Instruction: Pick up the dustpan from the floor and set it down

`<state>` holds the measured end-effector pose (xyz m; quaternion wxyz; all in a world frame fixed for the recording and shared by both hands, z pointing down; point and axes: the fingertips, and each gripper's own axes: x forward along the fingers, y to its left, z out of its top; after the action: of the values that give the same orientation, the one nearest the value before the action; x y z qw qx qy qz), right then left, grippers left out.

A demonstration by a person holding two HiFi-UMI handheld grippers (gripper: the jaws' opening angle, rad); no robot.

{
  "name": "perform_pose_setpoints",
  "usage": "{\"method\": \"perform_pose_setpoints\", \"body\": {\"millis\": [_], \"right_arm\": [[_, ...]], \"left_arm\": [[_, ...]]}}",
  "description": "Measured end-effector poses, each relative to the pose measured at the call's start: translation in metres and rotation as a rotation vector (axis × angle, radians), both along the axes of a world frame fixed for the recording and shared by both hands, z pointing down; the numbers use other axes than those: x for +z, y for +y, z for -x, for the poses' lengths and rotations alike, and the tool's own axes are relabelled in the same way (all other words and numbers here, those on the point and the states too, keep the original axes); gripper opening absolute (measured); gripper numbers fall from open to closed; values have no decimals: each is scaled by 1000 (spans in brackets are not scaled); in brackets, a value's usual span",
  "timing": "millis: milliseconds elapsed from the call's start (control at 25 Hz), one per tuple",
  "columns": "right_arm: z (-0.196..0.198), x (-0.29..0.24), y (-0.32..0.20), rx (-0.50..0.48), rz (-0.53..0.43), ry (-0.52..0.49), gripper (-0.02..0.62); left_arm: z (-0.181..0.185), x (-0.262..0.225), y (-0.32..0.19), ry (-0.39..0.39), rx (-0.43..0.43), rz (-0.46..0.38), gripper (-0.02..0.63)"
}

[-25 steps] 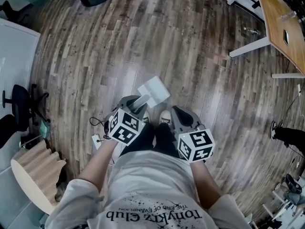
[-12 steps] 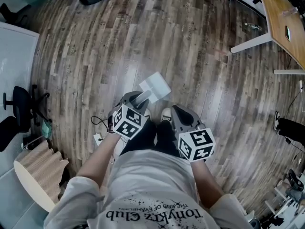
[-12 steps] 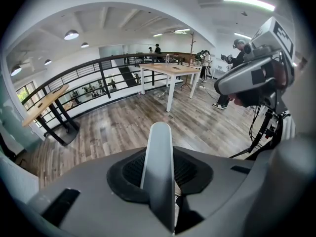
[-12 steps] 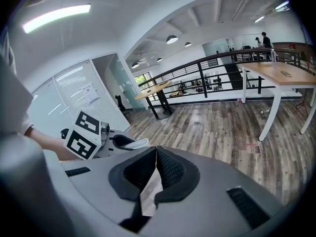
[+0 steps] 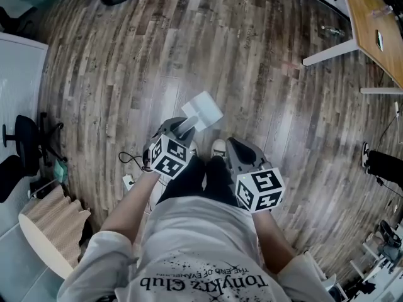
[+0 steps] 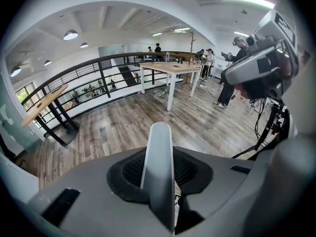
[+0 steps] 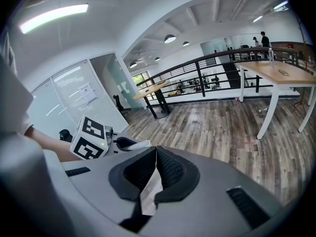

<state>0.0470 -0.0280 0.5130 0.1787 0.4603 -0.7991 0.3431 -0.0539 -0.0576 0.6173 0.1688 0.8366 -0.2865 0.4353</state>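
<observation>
Plank floor (image 5: 252, 61) spread wide beneath both sets of fingers, far below them to judge by the upright stance. Long desk (image 5: 373, 27) well out beyond the right-hand fingers, toward their outer side, with no part in this. Dark office chair (image 5: 28, 137) well outside the left-hand fingers.

Nearer in, the dustpan (image 5: 203, 110): white, jutting forward past the left fingertips, scoop end farthest out, apparently clear of the floor. Held by its handle (image 6: 159, 162) alone, a sensible hold that leaves the wide scoop away from the legs and free to meet the floor first when lowered.

Clamped on that handle, the left gripper (image 5: 182, 131), its fingers (image 6: 190, 168) pressed in from both sides, the slim grey bar running straight up the middle between the pads. Aimed steeply downward, hence the scoop hanging out ahead of the shoes (image 5: 218, 150).

Just beside it, the right gripper (image 5: 232, 146), fingers drawn together on nothing, only a sliver of floor showing through the gap behind the tips. Idle and off to the side, most likely for want of any need — one hold enough for so light a thing.

Pick-up apparently done; setting down not yet.
</observation>
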Motion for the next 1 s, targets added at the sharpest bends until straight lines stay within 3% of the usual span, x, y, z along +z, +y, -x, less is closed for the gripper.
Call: {"method": "perform_pose_setpoints", "body": {"millis": [1000], "right_arm": [[0, 10, -2, -3, 30, -6, 25]], "left_arm": [[2, 27, -8, -14, 6, 36, 123]]}}
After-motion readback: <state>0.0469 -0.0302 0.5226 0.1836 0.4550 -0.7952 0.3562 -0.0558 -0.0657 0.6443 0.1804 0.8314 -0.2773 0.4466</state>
